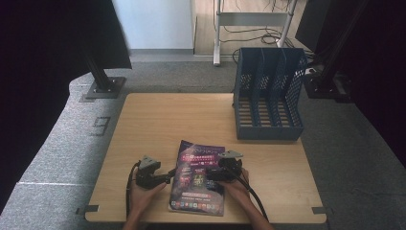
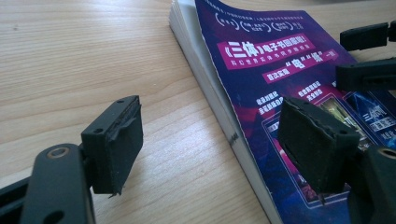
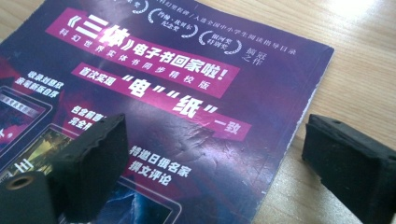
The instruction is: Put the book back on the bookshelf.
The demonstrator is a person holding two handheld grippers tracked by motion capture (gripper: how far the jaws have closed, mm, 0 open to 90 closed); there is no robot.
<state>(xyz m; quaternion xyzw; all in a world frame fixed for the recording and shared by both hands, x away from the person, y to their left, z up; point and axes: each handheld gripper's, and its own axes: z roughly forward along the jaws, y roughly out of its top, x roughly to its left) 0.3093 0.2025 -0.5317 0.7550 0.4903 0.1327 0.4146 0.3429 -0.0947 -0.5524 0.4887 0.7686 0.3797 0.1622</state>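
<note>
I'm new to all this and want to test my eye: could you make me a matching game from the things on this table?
Things:
1. book
2. file rack
3. left gripper
4. right gripper

Descriptions:
A. blue, standing at the table's far right
B. open, straddling the book's right edge
C. purple cover, lying flat near the front edge
D. open, at the book's left edge

Pairs: 1-C, 2-A, 3-D, 4-B
</note>
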